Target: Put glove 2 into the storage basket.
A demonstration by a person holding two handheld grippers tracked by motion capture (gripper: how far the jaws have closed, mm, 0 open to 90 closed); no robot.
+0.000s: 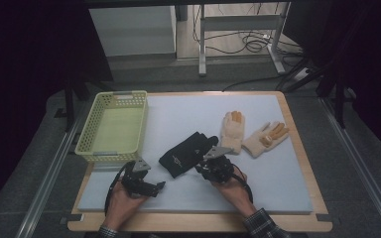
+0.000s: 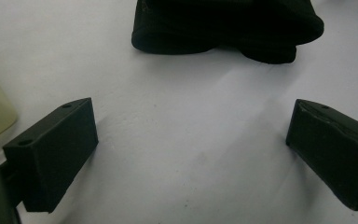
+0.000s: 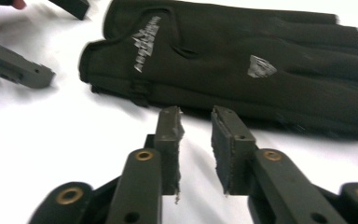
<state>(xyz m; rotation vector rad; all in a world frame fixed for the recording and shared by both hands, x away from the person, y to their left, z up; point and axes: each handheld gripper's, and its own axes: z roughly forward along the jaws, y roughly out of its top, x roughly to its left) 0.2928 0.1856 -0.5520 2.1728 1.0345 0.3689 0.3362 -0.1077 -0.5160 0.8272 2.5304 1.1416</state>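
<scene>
- Black glove (image 1: pixel 187 154) lies mid-table on the white mat (image 1: pixel 278 173), right of the basket (image 1: pixel 113 126).
- Right gripper (image 3: pixel 196 135): jaws slightly apart, empty, just short of the glove.
- Left gripper (image 2: pixel 191 140): jaws wide apart, empty.

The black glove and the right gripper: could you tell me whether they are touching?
Apart. In the right gripper view, white mat shows between the right gripper and the black glove; its jaws stand slightly parted, nothing between them.
</scene>
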